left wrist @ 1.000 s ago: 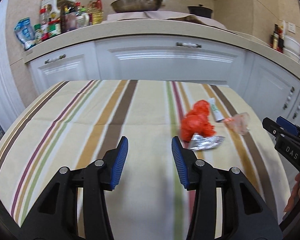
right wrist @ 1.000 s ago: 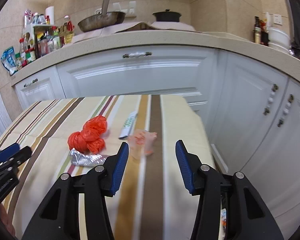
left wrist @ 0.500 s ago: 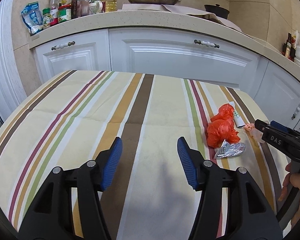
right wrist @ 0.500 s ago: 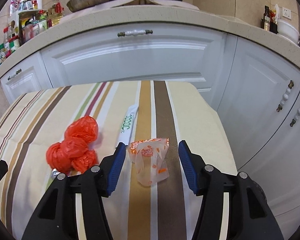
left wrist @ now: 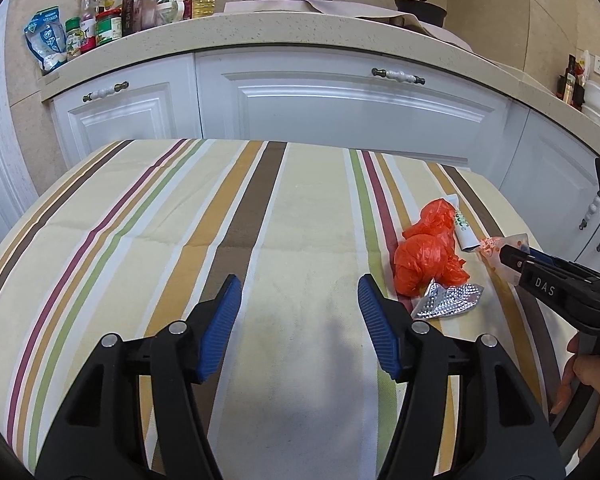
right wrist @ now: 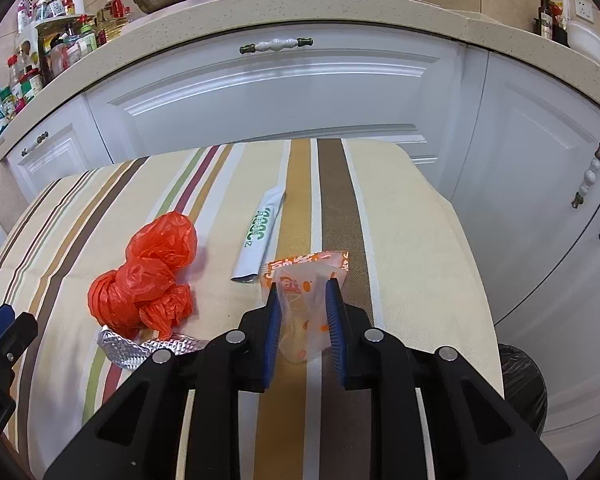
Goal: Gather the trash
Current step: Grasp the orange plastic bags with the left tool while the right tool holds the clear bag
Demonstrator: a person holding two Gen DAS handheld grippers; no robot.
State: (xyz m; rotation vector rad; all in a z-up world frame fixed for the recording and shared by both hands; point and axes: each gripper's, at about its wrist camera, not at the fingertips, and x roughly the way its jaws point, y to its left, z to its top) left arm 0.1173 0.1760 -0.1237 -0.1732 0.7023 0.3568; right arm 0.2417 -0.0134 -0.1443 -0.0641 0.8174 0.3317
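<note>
Right wrist view: we are squeezing our right tool (right wrist: 301, 289) shut on the clear wrapper (right wrist: 304, 280) lying on the tabletop (right wrist: 412, 240). Nothing is collected yet. Our left tool (left wrist: 298, 293) is opening, holding nothing; the red bag (right wrist: 148, 280), white packet (right wrist: 260, 236) and foil (right wrist: 140, 346) are waiting.

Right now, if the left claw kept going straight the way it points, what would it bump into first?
Probably just the striped tablecloth. The open left claw has nothing between its blue pads, and the crumpled orange plastic bag lies off to the right of its line. Depth is hard to judge.
</note>
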